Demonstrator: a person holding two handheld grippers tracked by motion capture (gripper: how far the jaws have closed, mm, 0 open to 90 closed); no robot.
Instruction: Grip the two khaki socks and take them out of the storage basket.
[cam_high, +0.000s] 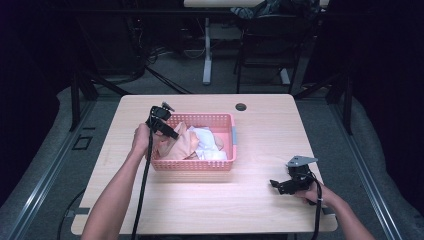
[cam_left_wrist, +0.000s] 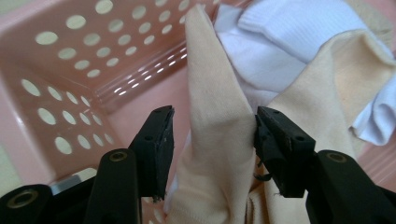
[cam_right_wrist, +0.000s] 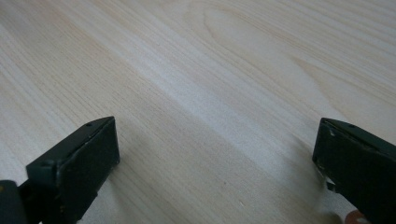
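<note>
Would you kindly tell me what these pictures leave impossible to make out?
- Pink basket floor: high view, covered by the beige cloth and white cloth.
- Left tool: left gripper view, jaws flank the beige fold; whether they pinch it is unclear.
- Number of garments: piled, overlapping.
- Right tool: open over bare table.

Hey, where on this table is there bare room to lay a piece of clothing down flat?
Bare wood lies in front of the pink perforated plastic basket, stretching to the right gripper, and right of the basket. The basket itself is crowded with cream and white cloth.

Left gripper (cam_left_wrist: 212, 135) part-open; right gripper (cam_right_wrist: 215, 163) wide apart.
</note>
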